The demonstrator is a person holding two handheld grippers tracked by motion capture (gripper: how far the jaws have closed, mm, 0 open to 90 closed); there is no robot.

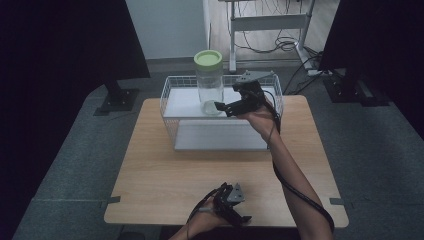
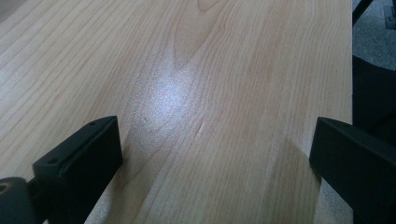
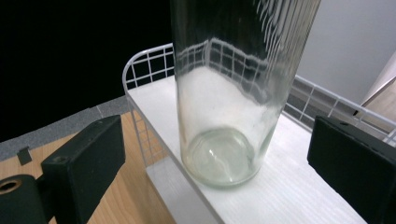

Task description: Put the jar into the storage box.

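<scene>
Jar: glass jar (image 1: 209,82) standing upright in the wire basket (image 1: 170,87), lid on.
Right hand-held gripper (image 1: 220,106): we are reaching with jaws released, flanking its base.
Left hand-held gripper (image 1: 239,216): released, idling over the surface (image 1: 165,175).
Advice: we are centring before closing.

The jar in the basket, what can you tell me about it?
The jar is a tall, clear cylinder that looks like glass, closed with a pale green lid. It looks empty and stands upright on the white upper shelf inside a white wire basket, towards the back of the wooden table. The right gripper is next to its base with its jaws open and apart from the glass, so only the shelf touches the jar.
</scene>
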